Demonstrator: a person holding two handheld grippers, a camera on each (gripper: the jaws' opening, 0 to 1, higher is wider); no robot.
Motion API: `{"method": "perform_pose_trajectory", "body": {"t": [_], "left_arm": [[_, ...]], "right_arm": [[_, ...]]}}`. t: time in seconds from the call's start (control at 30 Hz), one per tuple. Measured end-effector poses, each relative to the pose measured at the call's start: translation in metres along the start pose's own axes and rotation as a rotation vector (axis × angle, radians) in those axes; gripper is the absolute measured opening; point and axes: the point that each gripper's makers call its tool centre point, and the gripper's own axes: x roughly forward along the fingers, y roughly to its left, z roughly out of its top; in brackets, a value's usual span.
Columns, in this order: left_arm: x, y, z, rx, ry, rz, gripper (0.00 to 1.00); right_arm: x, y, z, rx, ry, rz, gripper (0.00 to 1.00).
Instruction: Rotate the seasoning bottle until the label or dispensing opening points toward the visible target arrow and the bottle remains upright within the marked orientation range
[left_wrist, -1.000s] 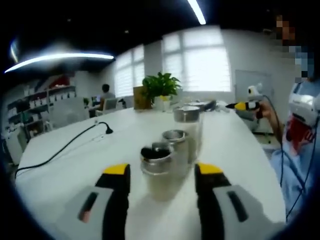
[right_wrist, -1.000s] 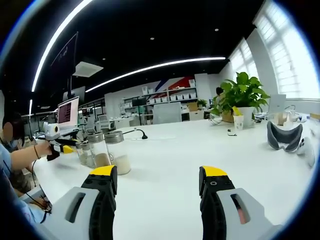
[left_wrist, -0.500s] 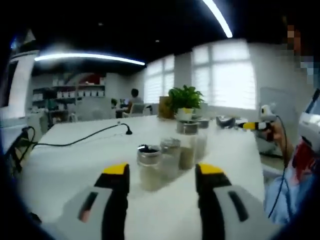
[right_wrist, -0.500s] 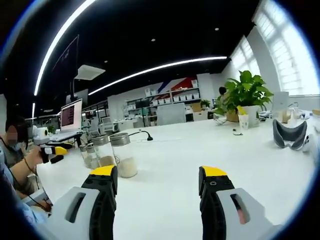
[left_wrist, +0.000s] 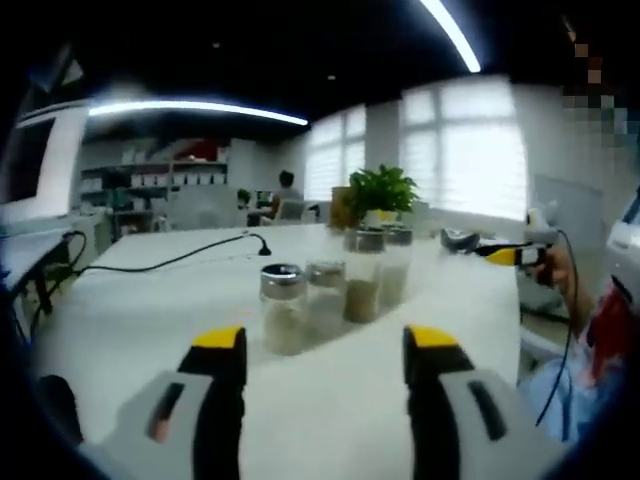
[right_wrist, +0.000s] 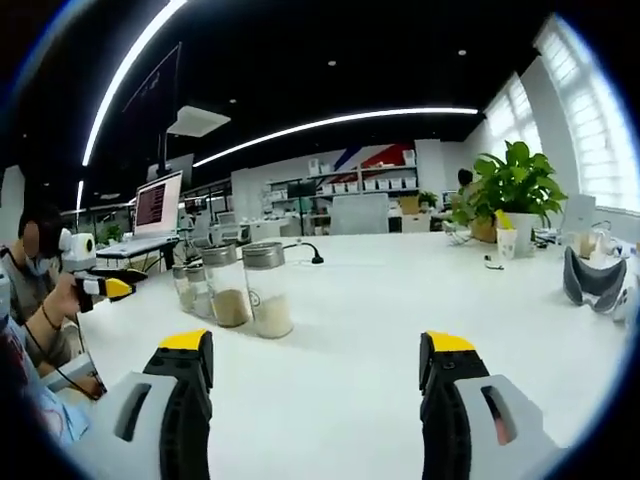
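Four seasoning bottles (left_wrist: 283, 308) stand upright on the white table (left_wrist: 140, 310), both grippers apart

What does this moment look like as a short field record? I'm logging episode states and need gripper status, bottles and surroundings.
left hand-held gripper: open, holding nothing, short of the bottles
right hand-held gripper: open, holding nothing, over bare table
seasoning bottles: four glass jars with metal lids, upright in a row
nearest bottle: ahead of the left jaws, untouched
table: white
potted plant: at the far end
black cable: lying across the table
target arrow: cannot tell
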Motion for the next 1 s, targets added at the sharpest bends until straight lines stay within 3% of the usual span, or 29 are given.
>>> {"method": "perform_pose_trajectory", "body": {"t": [0.1, 0.13, 0.27, 0.33, 0.4, 0.43, 0.53, 0.67, 1.0], "left_arm": [[0.002, -0.003, -0.004, -0.005, 0.018, 0.009, 0.78], [0.002, -0.003, -0.005, -0.002, 0.022, 0.026, 0.82], [0.002, -0.006, -0.005, 0.030, 0.034, 0.062, 0.90], [0.002, -0.009, -0.007, 0.039, 0.046, 0.069, 1.00], [0.001, -0.010, -0.009, 0.037, 0.050, 0.076, 1.00], [0.003, -0.011, -0.002, 0.056, 0.002, 0.077, 1.00], [0.000, -0.013, -0.007, 0.075, 0.047, 0.083, 1.00], [-0.002, -0.016, 0.002, 0.073, 0.019, 0.086, 1.00], [-0.014, -0.021, 0.016, 0.082, 0.014, 0.099, 1.00]], "right_arm": [[0.005, 0.009, -0.008, -0.063, 0.045, 0.018, 1.00], [0.007, 0.012, -0.016, -0.081, 0.089, 0.017, 1.00], [0.017, 0.031, -0.028, -0.096, 0.119, 0.056, 1.00], [0.020, 0.038, -0.030, -0.079, 0.120, 0.076, 1.00], [0.021, 0.042, -0.033, -0.088, 0.134, 0.085, 1.00], [0.021, 0.044, -0.033, -0.106, 0.140, 0.084, 1.00], [0.021, 0.045, -0.034, -0.119, 0.147, 0.085, 1.00], [0.020, 0.045, -0.034, -0.121, 0.149, 0.087, 1.00], [0.008, 0.033, -0.019, -0.136, 0.116, 0.028, 0.99]]}}
